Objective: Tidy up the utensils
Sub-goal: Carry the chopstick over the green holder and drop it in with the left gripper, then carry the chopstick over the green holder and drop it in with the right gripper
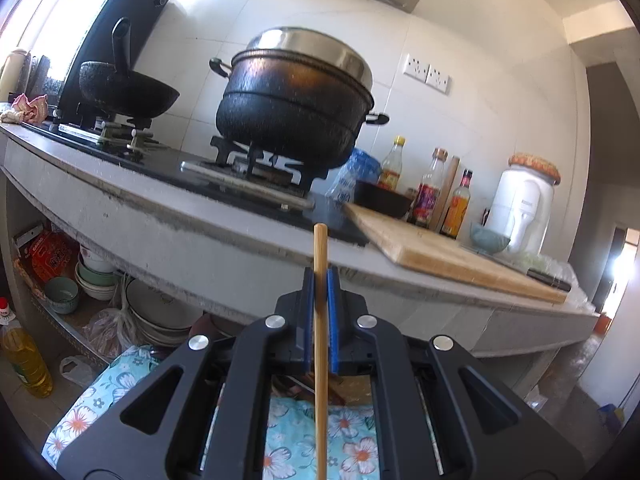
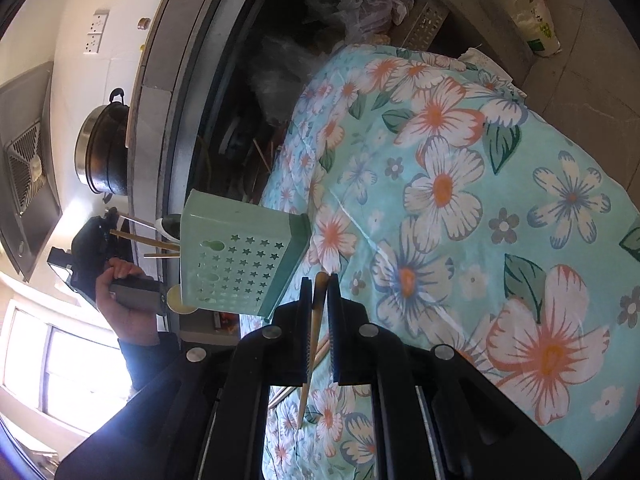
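Two grippers, each pinching one wooden chopstick, so you have two separate slip risks. Left gripper (image 1: pixel 320 280): jaws nearly closed on a chopstick (image 1: pixel 320 320) that stands upright through the centre of the left view, tip poking above the pads, tail running down out of frame. Right gripper (image 2: pixel 319 284): jaws narrowed onto a second chopstick (image 2: pixel 314 332), gripped near its top end and tilted, long tail hanging toward the bottom of the frame. I judge that grip the weaker one; a quick swing could pivot the stick out.

The green utensil holder (image 2: pixel 240 256) sits left of centre in the right view, lying with its star-punched face toward the camera on the floral cloth (image 2: pixel 460 200). Its mouth faces left, with several chopsticks and a spoon (image 2: pixel 166 224) already sticking out. The left gripper's body and your hand (image 2: pixel 120 292) are just beside that mouth.

Risks: the incoming tip catching the protruding sticks, or nudging the light holder along the soft cloth. The two grippers may crowd each other at the mouth.

Room: the counter edge (image 1: pixel 240 248) overhangs close ahead in the left view, so keep that upright tip below it. Open space is to the right, over the cloth.
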`<state>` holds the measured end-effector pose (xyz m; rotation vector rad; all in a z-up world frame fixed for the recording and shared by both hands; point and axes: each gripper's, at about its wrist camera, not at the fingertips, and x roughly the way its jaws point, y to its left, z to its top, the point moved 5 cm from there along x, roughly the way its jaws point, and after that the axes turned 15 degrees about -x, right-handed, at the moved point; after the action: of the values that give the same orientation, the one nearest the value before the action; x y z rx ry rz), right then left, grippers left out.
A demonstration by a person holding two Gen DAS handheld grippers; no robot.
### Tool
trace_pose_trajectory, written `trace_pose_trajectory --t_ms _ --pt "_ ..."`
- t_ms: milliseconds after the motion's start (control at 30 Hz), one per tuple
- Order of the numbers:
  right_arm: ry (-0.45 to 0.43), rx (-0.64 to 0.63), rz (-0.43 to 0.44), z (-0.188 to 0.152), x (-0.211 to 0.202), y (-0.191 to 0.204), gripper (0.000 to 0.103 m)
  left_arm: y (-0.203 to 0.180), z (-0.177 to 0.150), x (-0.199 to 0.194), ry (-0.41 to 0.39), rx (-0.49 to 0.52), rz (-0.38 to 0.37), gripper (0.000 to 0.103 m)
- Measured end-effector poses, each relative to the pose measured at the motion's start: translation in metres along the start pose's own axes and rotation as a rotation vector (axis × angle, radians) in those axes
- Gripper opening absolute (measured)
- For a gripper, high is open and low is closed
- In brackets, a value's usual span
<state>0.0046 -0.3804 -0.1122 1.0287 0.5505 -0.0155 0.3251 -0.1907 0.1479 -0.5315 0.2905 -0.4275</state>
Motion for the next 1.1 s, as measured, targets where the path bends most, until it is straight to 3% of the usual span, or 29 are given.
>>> trace_pose_trajectory --t_ms 300,333,400,567,667,867,1100 --pt "-0.002 -0.002 0.005 0.000 0.001 0.001 0.008 0.011 -0.033 -0.012 0.051 0.025 -0.009 0.008" --pt "-0.003 -0.003 0.004 0.000 0.000 0.001 0.008 0.011 -0.036 -0.016 0.059 0.032 -0.018 0.012" --pt "-0.006 -0.006 0.006 -0.001 -0.002 0.003 0.008 0.009 -0.039 -0.027 0.063 0.043 -0.033 0.029" --pt "-0.021 -0.023 0.010 -0.004 -0.010 0.010 0.007 0.005 -0.042 -0.067 0.046 0.087 -0.057 0.057" --pt "-0.038 -0.048 0.009 -0.004 -0.016 0.019 0.007 0.004 -0.042 -0.092 0.060 0.119 -0.057 0.065" --pt "-0.091 -0.156 0.006 0.000 -0.037 0.049 0.006 0.011 -0.066 -0.136 0.195 0.235 -0.052 0.079" --pt "-0.157 -0.391 -0.021 0.011 -0.062 0.114 0.006 0.049 -0.126 -0.174 0.374 0.298 -0.006 0.083"
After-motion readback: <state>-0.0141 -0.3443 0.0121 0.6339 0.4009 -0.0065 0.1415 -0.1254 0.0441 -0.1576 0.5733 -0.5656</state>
